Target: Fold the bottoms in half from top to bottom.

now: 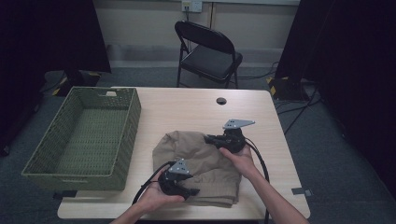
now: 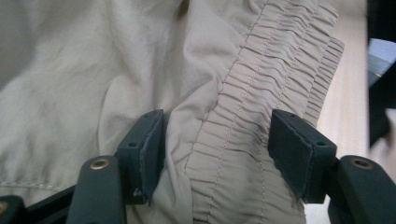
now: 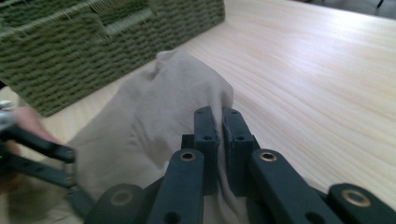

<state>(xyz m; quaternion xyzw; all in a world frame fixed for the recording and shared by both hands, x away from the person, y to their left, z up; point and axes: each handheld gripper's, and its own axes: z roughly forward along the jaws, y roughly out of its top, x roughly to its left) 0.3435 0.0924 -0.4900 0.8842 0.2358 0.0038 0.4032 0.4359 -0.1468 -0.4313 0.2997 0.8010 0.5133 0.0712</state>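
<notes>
Garment: tan trousers [image 1: 198, 165] bunched on tabletop [image 1: 187, 107], outside green basket [image 1: 84, 135] | Left hand-held gripper [image 2: 215, 154]: jaws apart, straddling elastic waistband, not pinching | Right hand-held gripper [image 3: 219, 140]: clamped on cloth | Progress: early; folding and stowing apparently remain.

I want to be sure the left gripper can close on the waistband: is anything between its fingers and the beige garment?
Nothing visible is. The left gripper is open, with the gathered elastic waistband of the beige garment lying directly between its fingers. No other object lies in that gap.
</notes>
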